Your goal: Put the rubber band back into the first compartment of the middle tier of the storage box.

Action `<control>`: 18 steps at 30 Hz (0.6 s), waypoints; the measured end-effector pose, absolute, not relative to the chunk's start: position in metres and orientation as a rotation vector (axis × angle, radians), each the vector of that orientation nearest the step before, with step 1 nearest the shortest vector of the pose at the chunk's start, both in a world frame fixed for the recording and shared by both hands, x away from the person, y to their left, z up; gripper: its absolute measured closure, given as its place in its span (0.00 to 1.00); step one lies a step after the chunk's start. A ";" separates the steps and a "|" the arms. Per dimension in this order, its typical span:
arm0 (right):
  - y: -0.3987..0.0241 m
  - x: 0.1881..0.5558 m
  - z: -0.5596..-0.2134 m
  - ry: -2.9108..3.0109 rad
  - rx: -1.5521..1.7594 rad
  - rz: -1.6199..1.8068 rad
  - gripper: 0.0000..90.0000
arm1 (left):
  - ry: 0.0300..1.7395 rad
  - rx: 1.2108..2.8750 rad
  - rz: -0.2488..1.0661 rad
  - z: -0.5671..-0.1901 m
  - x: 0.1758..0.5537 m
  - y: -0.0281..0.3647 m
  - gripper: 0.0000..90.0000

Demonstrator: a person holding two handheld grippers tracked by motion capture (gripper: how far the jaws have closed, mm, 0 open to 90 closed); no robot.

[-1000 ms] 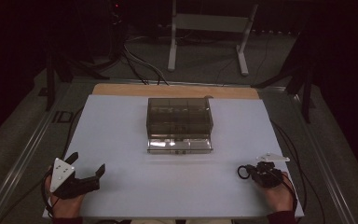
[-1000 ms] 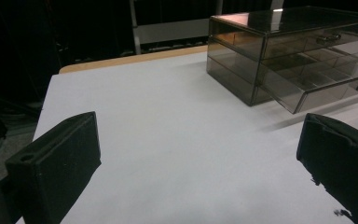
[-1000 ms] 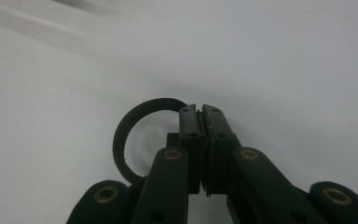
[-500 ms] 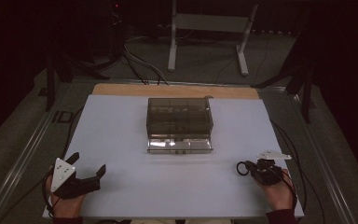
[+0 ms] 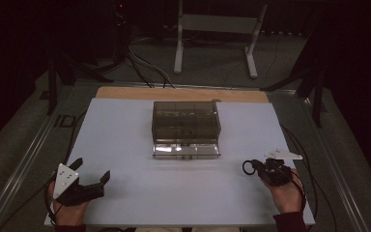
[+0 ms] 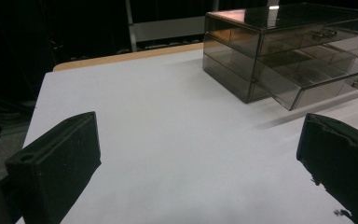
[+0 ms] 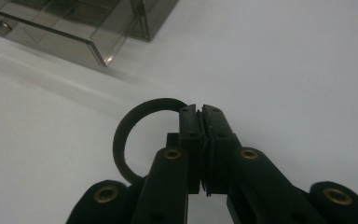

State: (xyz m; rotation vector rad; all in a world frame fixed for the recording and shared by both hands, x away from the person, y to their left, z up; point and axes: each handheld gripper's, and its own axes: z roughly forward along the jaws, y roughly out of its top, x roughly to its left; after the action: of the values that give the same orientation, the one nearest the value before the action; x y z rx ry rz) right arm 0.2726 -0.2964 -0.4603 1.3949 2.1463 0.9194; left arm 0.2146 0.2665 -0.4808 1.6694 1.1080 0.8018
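Dark room, white table (image 5: pixel 140 193); left tool (image 5: pixel 88 180) open, right tool (image 5: pixel 254 166) pinching black ring (image 7: pixel 129 135).

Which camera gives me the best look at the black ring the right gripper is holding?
The right gripper view: the black ring sits close up, pinched at its edge by the right gripper. The high view shows the ring as a small loop at the gripper's tip.

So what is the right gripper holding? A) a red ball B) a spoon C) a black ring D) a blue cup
C: in the right gripper view the right gripper has its jaws pinched shut on a black ring, which loops out to one side above the white table.
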 end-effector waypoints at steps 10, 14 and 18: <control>-0.288 0.277 -0.453 2.140 1.384 0.940 0.98 | 1.107 1.671 0.802 -0.481 0.215 0.266 0.00; -0.282 0.279 -0.451 2.143 1.373 0.944 0.98 | 1.106 1.669 0.801 -0.481 0.215 0.266 0.00; -0.277 0.281 -0.447 2.142 1.360 0.954 0.98 | 1.106 1.669 0.798 -0.482 0.215 0.266 0.00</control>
State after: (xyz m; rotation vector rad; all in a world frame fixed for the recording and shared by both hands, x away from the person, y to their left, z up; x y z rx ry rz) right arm 0.2814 -0.2768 -0.4467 1.3599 2.1415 0.9543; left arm 0.2150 0.2658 -0.4817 1.6689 1.1064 0.7983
